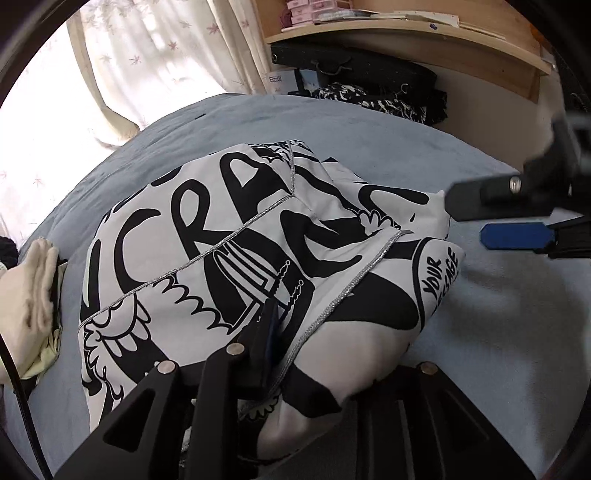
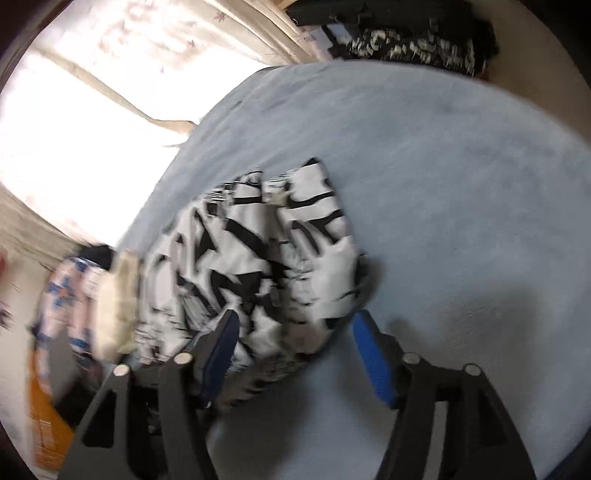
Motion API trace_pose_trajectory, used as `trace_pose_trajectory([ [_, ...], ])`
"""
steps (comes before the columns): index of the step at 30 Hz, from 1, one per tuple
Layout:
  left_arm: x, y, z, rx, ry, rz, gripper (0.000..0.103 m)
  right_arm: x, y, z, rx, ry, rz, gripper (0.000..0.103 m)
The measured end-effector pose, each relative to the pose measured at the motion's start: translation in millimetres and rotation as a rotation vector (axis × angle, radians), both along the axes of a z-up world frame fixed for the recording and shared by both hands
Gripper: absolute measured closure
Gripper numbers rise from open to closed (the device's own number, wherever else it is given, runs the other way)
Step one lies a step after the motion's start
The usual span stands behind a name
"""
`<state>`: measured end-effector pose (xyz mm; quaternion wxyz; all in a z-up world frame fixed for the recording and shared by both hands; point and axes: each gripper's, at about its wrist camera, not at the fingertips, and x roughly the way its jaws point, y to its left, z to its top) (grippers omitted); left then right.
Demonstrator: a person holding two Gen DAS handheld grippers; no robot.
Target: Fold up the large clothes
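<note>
A blue-grey bed (image 1: 369, 122) fills the room; beyond its far edge hang leaf-patterned curtains (image 1: 147, 55), a wooden shelf (image 1: 424, 33) holds pink boxes (image 1: 310, 9), and cream cloth (image 1: 29, 295) lies at its left edge.

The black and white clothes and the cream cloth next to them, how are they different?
The black and white garment carries big printed letters; the cream cloth is plain. The garment is far larger, and the cloth sits small at its side. The left gripper touches the garment, not the cloth. Both lie on the blue bed.

Bright curtained window (image 1: 122, 74), wooden shelf (image 1: 406, 26), perhaps bed (image 1: 369, 125)
</note>
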<state>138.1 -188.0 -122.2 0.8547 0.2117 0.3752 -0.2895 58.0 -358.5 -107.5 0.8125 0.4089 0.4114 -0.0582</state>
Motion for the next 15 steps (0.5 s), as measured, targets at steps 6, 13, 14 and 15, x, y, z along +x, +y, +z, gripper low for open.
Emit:
trace_pose_trajectory([
  [6,-2,2,0,-0.022,-0.001,0.03,0.083,29,10,-27,0.181,0.066,0.077,0.037],
  [13,-2,15,7,-0.011,0.067,0.033,0.082,56,27,-28,0.149,0.043,0.181,0.066],
  [14,-4,21,12,-0.021,0.088,0.02,0.079,59,31,-23,0.113,0.04,0.199,0.071],
  [15,-5,25,16,-0.028,0.1,0.009,0.073,60,33,-17,0.08,0.036,0.212,0.075],
])
